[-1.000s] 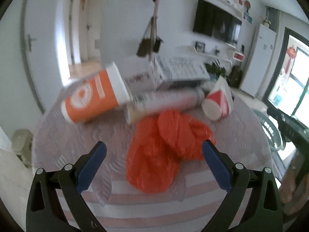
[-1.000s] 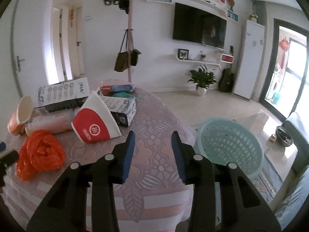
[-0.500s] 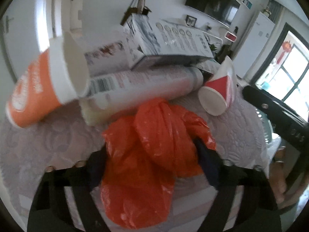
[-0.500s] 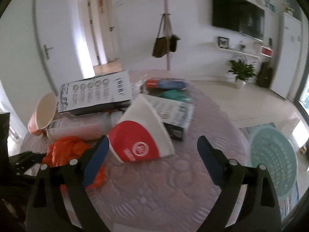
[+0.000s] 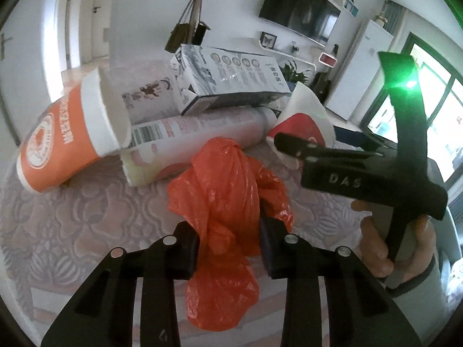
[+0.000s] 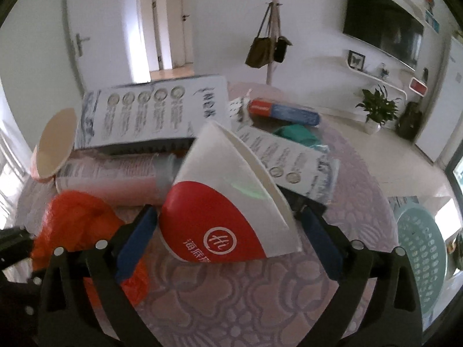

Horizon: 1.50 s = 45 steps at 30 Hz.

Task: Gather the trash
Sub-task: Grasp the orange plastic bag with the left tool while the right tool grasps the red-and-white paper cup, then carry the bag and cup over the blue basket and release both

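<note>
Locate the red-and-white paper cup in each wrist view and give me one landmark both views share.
Left wrist view: the red-and-white paper cup lies on its side right of centre, beyond the orange plastic bag, partly hidden by the right gripper.
Right wrist view: it fills the centre, between that gripper's open fingers.
Shared landmark: the long white printed box behind the cup.

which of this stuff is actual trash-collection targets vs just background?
In play:
- orange plastic bag, clamped in left gripper
- red-and-white paper cup, between the open fingers of right gripper
- orange paper cup
- pink tube
- printed cartons
- teal basket, the likely bin

Background:
- TV
- potted plant
- hanging bags
</note>
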Each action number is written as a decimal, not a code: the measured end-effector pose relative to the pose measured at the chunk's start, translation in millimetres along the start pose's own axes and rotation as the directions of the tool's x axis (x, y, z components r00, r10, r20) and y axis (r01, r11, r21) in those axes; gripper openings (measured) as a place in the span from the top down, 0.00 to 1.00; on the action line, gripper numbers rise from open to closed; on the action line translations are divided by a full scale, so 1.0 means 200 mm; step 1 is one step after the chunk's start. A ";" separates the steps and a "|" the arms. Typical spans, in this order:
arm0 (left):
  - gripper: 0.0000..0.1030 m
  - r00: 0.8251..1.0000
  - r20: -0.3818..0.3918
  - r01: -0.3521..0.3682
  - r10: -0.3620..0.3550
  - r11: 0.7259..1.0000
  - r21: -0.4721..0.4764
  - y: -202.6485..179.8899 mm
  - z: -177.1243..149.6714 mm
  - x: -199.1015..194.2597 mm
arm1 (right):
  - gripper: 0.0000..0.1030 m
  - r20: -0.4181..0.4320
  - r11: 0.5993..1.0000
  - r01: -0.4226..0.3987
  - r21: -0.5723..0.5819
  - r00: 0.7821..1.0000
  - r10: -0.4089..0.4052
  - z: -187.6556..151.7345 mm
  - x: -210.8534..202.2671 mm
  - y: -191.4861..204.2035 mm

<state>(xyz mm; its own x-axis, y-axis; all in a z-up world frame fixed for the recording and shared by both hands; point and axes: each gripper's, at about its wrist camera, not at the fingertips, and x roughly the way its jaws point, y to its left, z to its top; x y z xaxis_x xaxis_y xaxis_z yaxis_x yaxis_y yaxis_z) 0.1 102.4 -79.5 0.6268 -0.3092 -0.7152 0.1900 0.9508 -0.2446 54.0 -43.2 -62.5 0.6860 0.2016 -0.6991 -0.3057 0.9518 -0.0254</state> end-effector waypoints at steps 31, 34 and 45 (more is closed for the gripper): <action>0.70 0.978 0.157 0.100 -0.135 0.971 0.215 -0.55 0.33 -0.17 | 0.73 0.221 0.974 0.096 0.204 0.965 -0.141 -0.09 -0.64 -0.52; 0.70 0.970 0.151 0.148 -0.190 0.956 0.253 -0.73 0.41 -0.09 | 0.73 0.213 0.948 0.165 0.272 0.951 -0.226 -0.16 -0.70 -0.73; 0.70 0.941 -0.071 0.336 -0.331 0.891 0.305 -1.31 0.52 0.54 | 0.72 -0.064 0.771 0.376 0.514 0.913 -0.402 -0.47 -0.49 -1.39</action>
<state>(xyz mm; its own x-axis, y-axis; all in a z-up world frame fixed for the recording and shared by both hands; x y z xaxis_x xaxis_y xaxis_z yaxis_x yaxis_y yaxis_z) 96.7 -177.7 -23.8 0.4735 -0.6068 -0.6384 0.6107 0.7485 -0.2584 9.8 -349.7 -54.2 0.7075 -0.2136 -0.6736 0.3612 0.9286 0.0849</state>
